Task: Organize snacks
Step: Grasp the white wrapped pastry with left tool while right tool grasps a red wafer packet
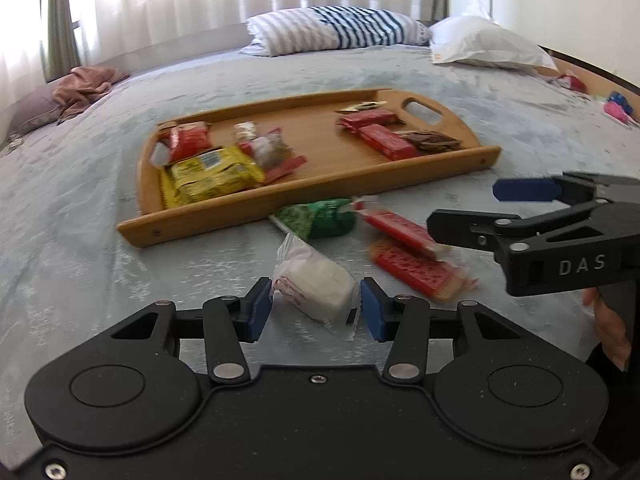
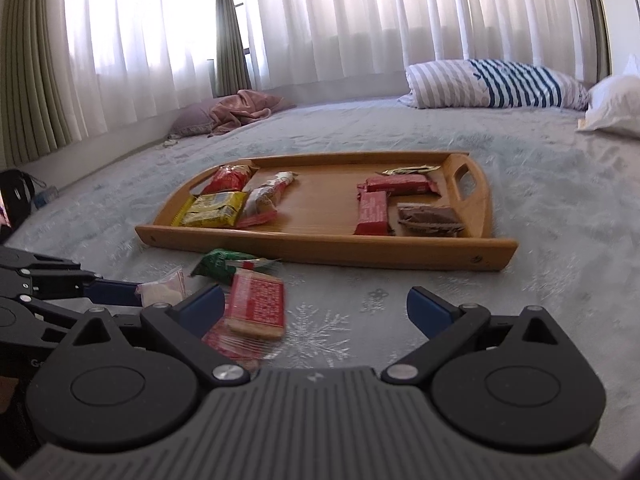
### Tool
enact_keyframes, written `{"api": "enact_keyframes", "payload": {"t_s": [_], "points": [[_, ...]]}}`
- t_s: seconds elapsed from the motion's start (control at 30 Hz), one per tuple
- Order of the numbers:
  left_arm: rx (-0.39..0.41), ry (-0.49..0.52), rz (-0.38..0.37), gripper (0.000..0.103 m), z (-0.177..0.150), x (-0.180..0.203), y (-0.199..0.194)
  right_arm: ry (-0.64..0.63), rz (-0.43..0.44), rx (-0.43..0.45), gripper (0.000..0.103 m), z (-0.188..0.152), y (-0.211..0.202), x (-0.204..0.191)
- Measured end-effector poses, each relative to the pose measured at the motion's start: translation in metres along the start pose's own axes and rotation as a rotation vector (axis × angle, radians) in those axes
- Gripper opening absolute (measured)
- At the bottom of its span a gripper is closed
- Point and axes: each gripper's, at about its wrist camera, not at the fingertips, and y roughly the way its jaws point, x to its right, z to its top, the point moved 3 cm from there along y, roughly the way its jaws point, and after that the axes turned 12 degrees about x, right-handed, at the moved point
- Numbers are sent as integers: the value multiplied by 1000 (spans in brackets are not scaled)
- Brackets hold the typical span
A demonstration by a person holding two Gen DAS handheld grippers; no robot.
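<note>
Both tongs open, left tongs (image 1: 316, 314) around white packet (image 1: 316, 286) (seemingly touching)

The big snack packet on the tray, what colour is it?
Yellow packet, lying at the tray's left end; clearest in the left wrist view.

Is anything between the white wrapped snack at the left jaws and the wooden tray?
Yes. The green snack packet lies on the bed between the white wrapped snack and the wooden tray's near rim.

left gripper (image 1: 316, 314): low, jaws parted, blue pads (image 1: 258, 314) close on either side of a packet.
right gripper (image 2: 316, 310): jaws spread wide, nothing between the fingertips.
</note>
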Motion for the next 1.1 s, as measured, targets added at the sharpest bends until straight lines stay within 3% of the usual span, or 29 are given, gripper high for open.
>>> {"api": "enact_keyframes", "payload": {"t_s": [0.2, 0.5, 0.67, 1.1], "points": [[-2, -22, 31, 45, 1, -17, -3, 71, 56, -39, 100, -6, 10, -7], [-6, -59, 39, 45, -1, -26, -2, 56, 50, -68, 80, -8, 22, -18], [-6, -71, 37, 45, -3, -27, -1, 6, -21, -65, 61, -10, 25, -25], [-3, -97, 43, 46, -3, -27, -2, -36, -156, -8, 34, -11, 21, -28]]}}
